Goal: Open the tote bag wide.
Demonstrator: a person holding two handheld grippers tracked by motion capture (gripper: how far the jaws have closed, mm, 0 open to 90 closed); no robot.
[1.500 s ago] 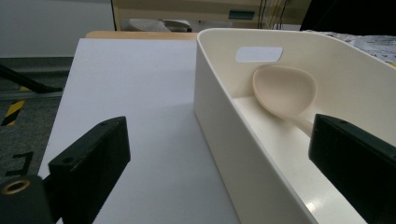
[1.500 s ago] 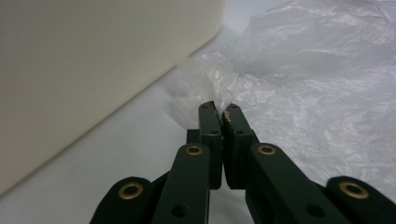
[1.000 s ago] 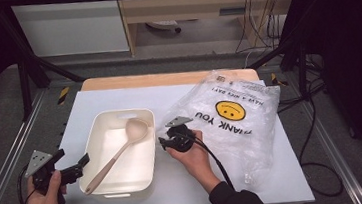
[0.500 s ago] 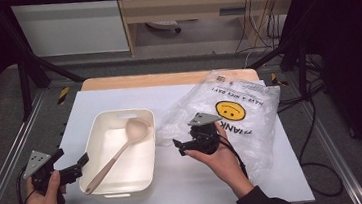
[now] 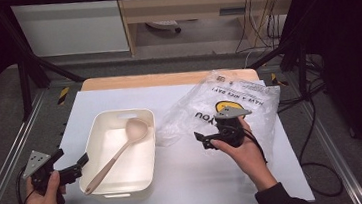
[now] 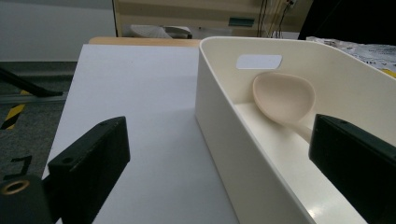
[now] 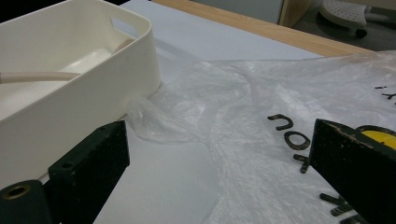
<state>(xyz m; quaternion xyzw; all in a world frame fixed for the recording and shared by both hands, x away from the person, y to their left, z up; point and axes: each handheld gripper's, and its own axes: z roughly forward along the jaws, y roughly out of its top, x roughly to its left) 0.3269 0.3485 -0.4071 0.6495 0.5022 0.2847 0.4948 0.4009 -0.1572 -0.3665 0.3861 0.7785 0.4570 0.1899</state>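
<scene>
The right gripper (image 5: pixel 204 141) has drawn back from beside the cream tub (image 5: pixel 108 189) toward the right edge of the table (image 5: pixel 196 176), and now hovers over the near left part of the clear plastic bag (image 5: pixel 259 105). Its jaws have just been opening; they stand wide with nothing between them, and in the right gripper view the crumpled film and black lettering lie beneath the gap. The left gripper (image 5: pixel 75 168) has kept its place at the front left corner of the table, jaws spread and empty, just beside the tub's near left wall.

The wooden spoon (image 5: pixel 123 148) lies where it did before, slanted inside the tub, its bowl toward the far wall under the handle slot and its handle running to the near left corner. The tub sits left of centre on the white sheet. The bag spreads over the far right part of the table, its crumpled left edge touching the tub's right wall, a yellow smiley half hidden behind the right gripper's grey plate. Between the right gripper and the spoon stands the tub's right wall.
</scene>
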